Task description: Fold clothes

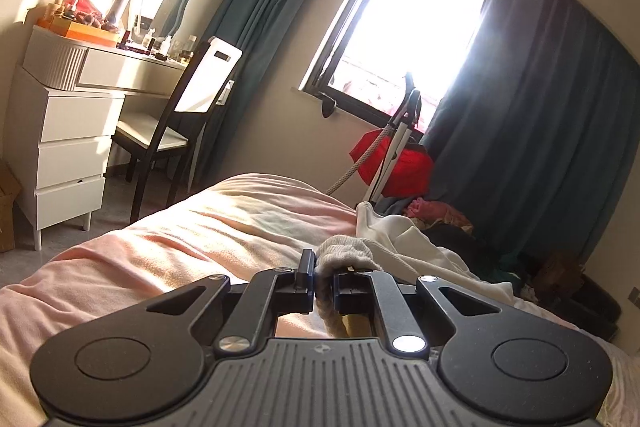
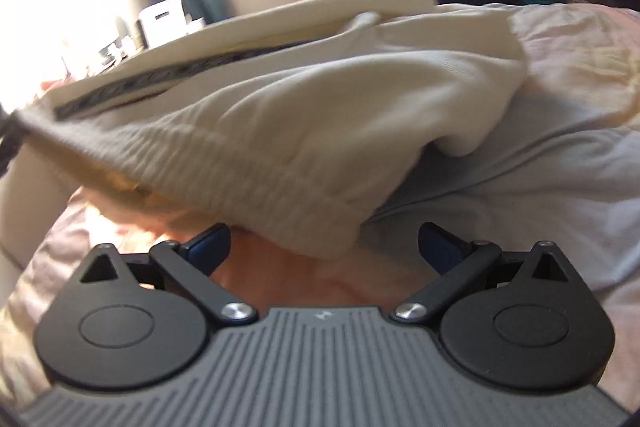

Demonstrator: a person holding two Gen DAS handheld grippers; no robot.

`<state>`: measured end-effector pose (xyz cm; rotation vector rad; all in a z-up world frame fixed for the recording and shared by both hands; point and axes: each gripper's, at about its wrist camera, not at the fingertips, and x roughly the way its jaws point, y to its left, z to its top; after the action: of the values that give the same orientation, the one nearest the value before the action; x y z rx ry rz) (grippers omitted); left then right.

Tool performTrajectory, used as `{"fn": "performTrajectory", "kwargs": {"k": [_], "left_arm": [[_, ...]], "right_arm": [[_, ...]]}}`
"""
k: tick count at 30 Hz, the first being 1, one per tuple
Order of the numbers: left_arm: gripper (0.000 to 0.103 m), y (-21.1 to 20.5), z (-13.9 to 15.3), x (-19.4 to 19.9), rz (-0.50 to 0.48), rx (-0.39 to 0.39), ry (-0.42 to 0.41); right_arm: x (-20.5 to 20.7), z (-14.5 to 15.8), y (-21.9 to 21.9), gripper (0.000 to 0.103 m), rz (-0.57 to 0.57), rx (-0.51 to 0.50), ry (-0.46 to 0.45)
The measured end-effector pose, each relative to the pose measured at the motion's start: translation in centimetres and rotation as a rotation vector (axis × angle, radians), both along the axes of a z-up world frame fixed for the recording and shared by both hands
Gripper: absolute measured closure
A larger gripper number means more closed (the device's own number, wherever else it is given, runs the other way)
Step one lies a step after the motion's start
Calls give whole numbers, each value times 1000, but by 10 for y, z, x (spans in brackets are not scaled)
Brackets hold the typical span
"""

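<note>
A cream-white garment [image 2: 280, 131] with a ribbed hem and a dark stripe lies bunched across the pink bed [image 2: 560, 163]. My left gripper [image 1: 323, 275] is shut on a ribbed edge of this garment [image 1: 404, 243], which trails off to the right over the bedding. In the right wrist view my right gripper [image 2: 324, 247] stands open, its blue fingertips [image 2: 212, 243] spread wide. The garment's lifted hem hangs just above and in front of the gap. Nothing sits between the right fingers.
The pink blanket [image 1: 180, 235] covers the bed. A white dresser [image 1: 72, 131] and a dark chair [image 1: 168, 131] stand at the left. A window [image 1: 404, 31] with teal curtains, a red bag [image 1: 396, 163] and a pile of clothes [image 1: 440, 215] lie beyond the bed.
</note>
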<state>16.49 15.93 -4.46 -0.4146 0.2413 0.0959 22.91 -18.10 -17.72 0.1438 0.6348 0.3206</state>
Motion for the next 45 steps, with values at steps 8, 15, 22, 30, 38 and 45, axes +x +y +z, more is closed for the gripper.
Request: {"fn": "performTrajectory", "kwargs": {"k": [8,15,22,30,38,45], "left_arm": [[94,5,-7,10,-24,13,14],[93,-4,-10,7,-77,27,16],[92,-5,-11,10,-84,11,46],[89,3,-24,19,-55,7,119],[83,-6,-44,33,-163,63,293],[69,-8,-42,21,-276,132,416]], "right_arm": [[5,0,-3,1,-170,45,-64],[-32,41,-21,1,-407,-28,-419],[-8,26,-30,24,-350,-27,-220],[-25,43,-20,55,-362,-104,-326],[-45,64,-13,89,-373,-186,-466],[-18,34,-37,89,-336,-166,-143]]}}
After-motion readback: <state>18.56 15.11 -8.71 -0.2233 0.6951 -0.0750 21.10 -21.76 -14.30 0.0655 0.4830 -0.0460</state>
